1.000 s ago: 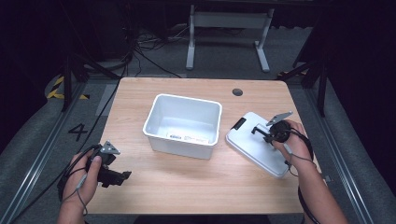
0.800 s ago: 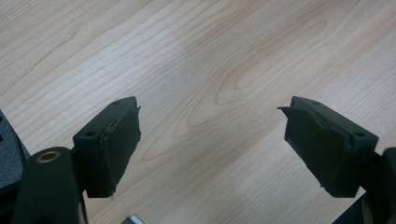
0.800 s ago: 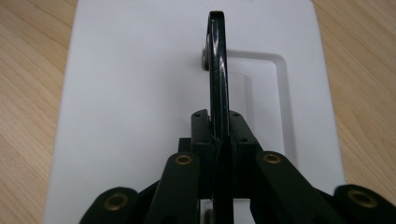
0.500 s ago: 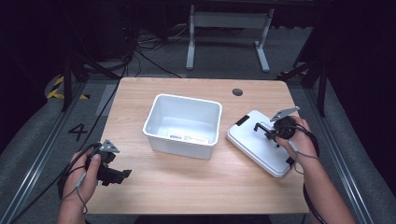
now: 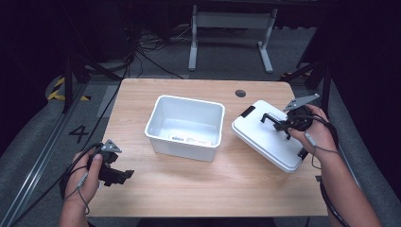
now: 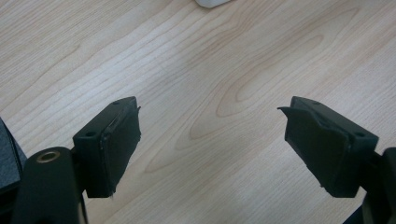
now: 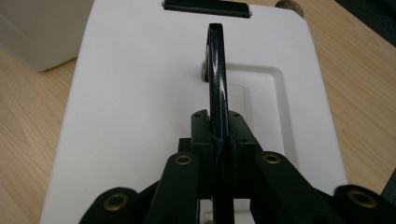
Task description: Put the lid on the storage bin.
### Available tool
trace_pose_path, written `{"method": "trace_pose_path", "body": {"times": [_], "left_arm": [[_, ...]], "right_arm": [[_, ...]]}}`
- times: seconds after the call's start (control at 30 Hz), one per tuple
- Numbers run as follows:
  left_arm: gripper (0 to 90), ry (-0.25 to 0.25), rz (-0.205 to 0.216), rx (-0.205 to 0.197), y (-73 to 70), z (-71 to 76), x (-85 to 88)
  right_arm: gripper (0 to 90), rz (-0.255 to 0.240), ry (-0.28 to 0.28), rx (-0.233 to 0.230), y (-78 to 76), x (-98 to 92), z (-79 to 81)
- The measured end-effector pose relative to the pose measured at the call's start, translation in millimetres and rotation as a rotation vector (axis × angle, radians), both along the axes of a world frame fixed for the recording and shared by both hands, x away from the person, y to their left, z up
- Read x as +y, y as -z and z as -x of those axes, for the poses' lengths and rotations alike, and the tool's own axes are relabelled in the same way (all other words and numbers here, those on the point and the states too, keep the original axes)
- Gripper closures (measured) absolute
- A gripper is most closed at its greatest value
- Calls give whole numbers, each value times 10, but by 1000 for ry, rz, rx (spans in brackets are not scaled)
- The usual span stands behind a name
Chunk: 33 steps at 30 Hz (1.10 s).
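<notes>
Two grippers, diff jobs: right gripper [image 5: 283,126] fingers clamped on the black handle [image 7: 216,70] of the white lid [image 5: 267,137], lying R of the open bin [image 5: 185,126] on the worktop [image 5: 189,189], prob to lift it. Left gripper [image 6: 212,149] fingers spread wide, empty, parked over bare wood.

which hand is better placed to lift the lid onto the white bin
Right. The right hand-held gripper is already shut on the lid's black handle, and the lid lies beside the bin. The left hand-held gripper is open over bare table, far from the lid.
</notes>
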<state>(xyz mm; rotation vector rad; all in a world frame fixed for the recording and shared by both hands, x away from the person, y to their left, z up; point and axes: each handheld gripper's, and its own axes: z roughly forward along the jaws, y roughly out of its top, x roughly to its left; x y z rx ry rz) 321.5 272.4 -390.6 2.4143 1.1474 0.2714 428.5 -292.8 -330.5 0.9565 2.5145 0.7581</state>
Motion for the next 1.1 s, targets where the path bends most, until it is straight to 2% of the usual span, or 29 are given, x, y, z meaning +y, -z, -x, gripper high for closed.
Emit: {"method": "trace_pose_path", "body": {"times": [0.47,0.63,0.9,0.93,1.03,1.1], "left_arm": [[187,-2,7,3,-2,-1,-3],[187,7,-2,-10,-11,-6,-2],[186,8,12,-2,-17,4,-2],[186,20,2,-9,-27,-2,8],[184,16,7,-7,-31,1,14],[185,19,-4,-20,-35,-11,21]], "right_arm": [[847,-33,-43,-56,-385,110,7],[847,-38,-81,-75,-514,248,-8],[847,-57,-147,-95,-717,499,-50],[847,-59,-153,-96,-738,522,-55],[847,-69,-171,-107,-795,583,-73],[847,-66,-188,-111,-841,644,-85]]}}
